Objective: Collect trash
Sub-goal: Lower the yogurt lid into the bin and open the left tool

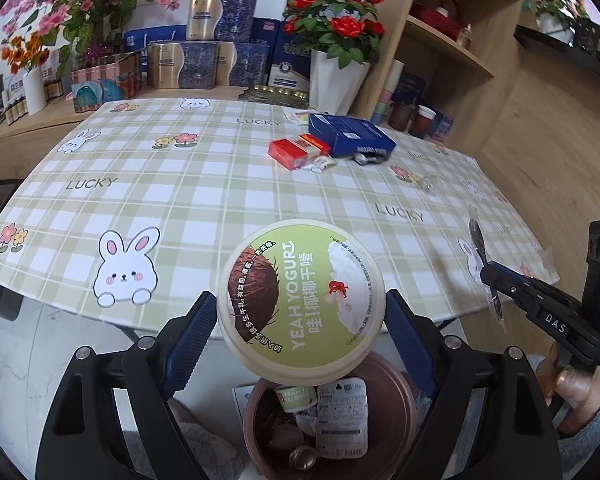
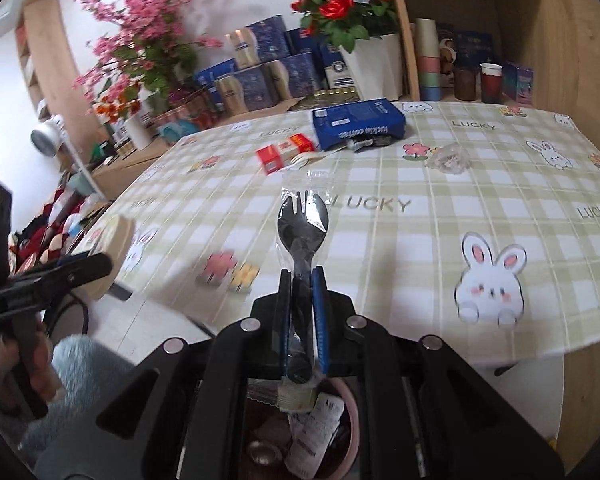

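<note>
My left gripper (image 1: 300,312) is shut on a round yogurt tub (image 1: 300,300) with a green lid, its blue pads pressed on both sides. The tub hangs above a brown trash bin (image 1: 400,396) holding wrappers and a small yogurt cup. My right gripper (image 2: 302,276) is shut on a black plastic spork in a clear wrapper (image 2: 302,224), which sticks up between the fingers over the same bin (image 2: 350,412). In the left wrist view the right gripper (image 1: 488,276) shows at the right edge with the spork (image 1: 478,240).
On the checked tablecloth (image 1: 220,192) lie a red box (image 1: 296,152), a blue coffee box (image 1: 350,134) and a crumpled clear wrapper (image 2: 448,158). A white vase of red roses (image 1: 334,76), boxes and shelves stand behind the table. A person's hand (image 1: 572,392) grips the right handle.
</note>
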